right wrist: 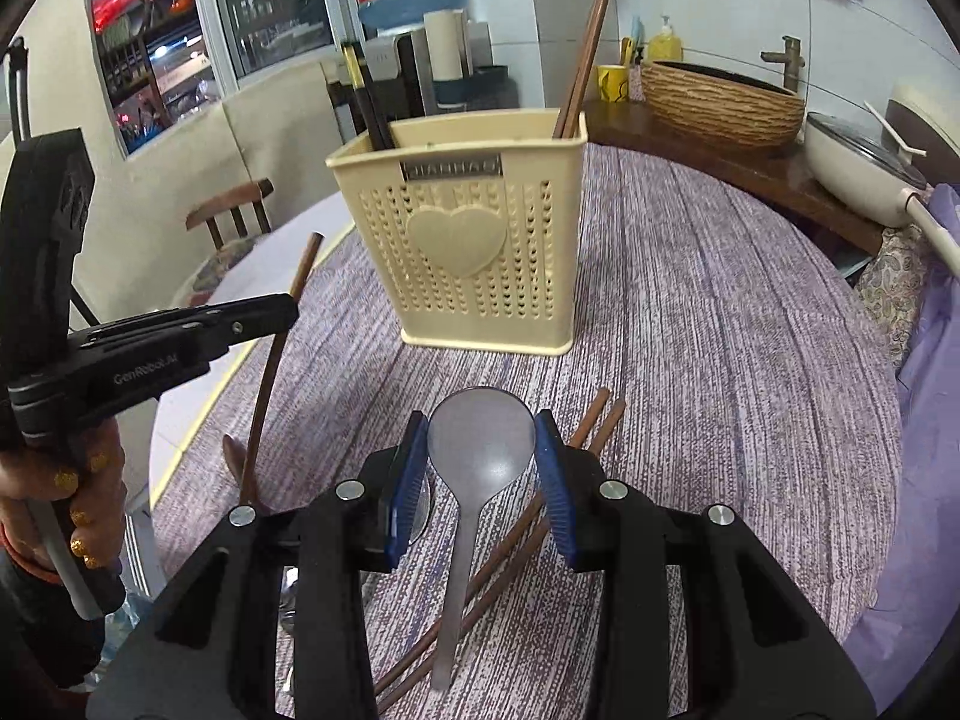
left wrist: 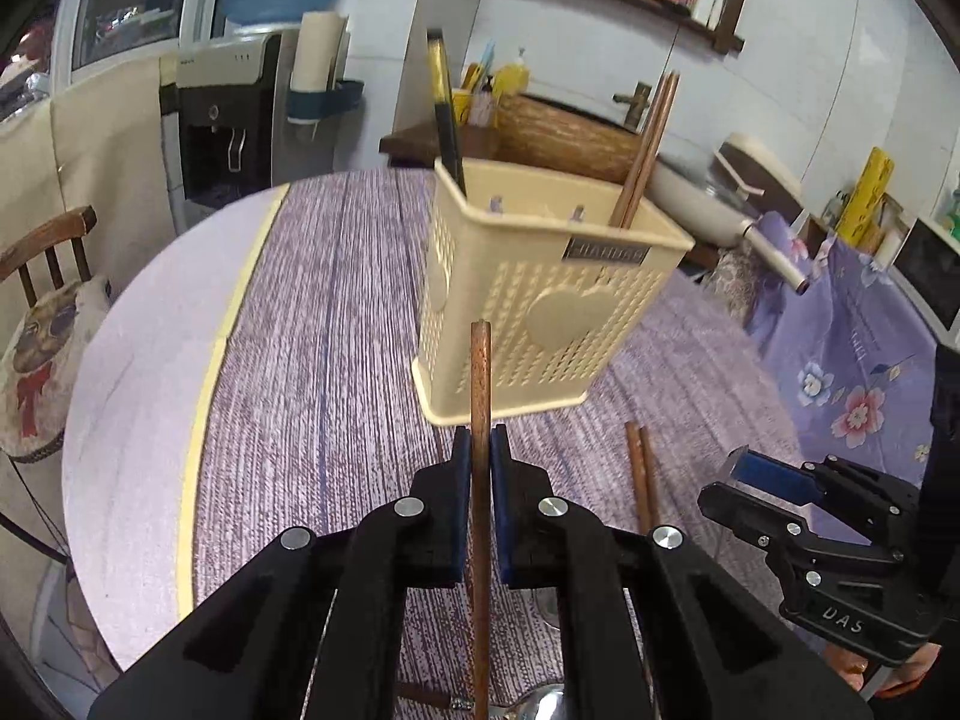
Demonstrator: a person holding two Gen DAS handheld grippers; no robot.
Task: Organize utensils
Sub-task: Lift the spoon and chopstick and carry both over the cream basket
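Note:
A cream perforated utensil holder (left wrist: 540,294) (right wrist: 462,240) stands on the purple-striped table. It holds brown chopsticks (left wrist: 645,144) (right wrist: 585,54) at one end and black utensils (left wrist: 447,114) (right wrist: 366,102) at the other. My left gripper (left wrist: 480,444) (right wrist: 264,312) is shut on a brown wooden chopstick (left wrist: 480,372) (right wrist: 282,330), which points up toward the holder. My right gripper (right wrist: 480,456) (left wrist: 768,474) is shut on the bowl of a metal spoon (right wrist: 480,450), whose handle hangs back toward me above the table. A loose pair of brown chopsticks (left wrist: 642,474) (right wrist: 594,420) lies on the cloth between the grippers.
Another metal spoon (left wrist: 540,702) lies under the left gripper. A wooden chair (left wrist: 48,246) stands left of the round table edge (left wrist: 198,408). Behind the table are a woven basket (right wrist: 720,96), a white pan (right wrist: 858,162) and a water dispenser (left wrist: 234,120). Floral cloth (left wrist: 840,360) lies at the right.

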